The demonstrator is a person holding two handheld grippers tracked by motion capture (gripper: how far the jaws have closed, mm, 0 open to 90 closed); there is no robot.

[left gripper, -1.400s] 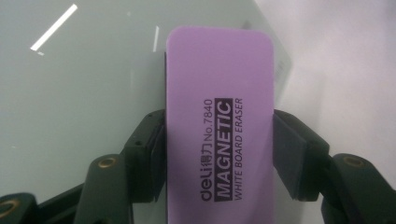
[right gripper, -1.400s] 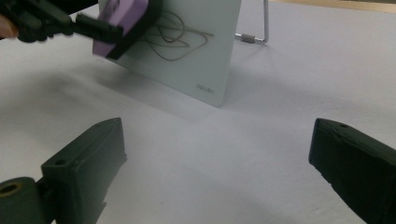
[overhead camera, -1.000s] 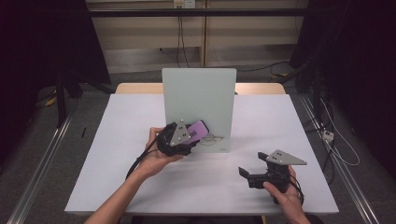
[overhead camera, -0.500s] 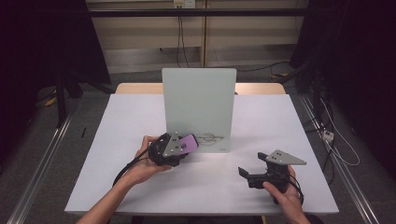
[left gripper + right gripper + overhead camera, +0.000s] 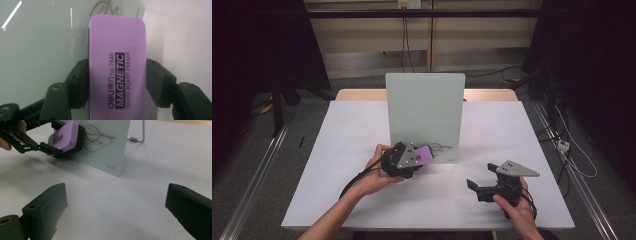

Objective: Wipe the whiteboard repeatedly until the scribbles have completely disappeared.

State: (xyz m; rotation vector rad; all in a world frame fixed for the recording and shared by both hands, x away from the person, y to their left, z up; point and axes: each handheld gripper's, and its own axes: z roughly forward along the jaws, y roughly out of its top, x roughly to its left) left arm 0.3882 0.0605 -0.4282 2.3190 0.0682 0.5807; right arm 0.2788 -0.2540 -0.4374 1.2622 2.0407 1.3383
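Left hand-held gripper (image 5: 117, 82) around eraser (image 5: 117, 65)

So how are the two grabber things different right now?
The left gripper is shut on the purple eraser, while the right gripper stands open with nothing between its jaws. The left gripper presses the eraser against the whiteboard by the scribble; the right gripper waits apart from the whiteboard, low over the table. Both are black, each in one hand.

Black left tool (image 5: 414, 162), brass screws, grey three-cornered plate; black right tool (image 5: 479, 181), trailing cable
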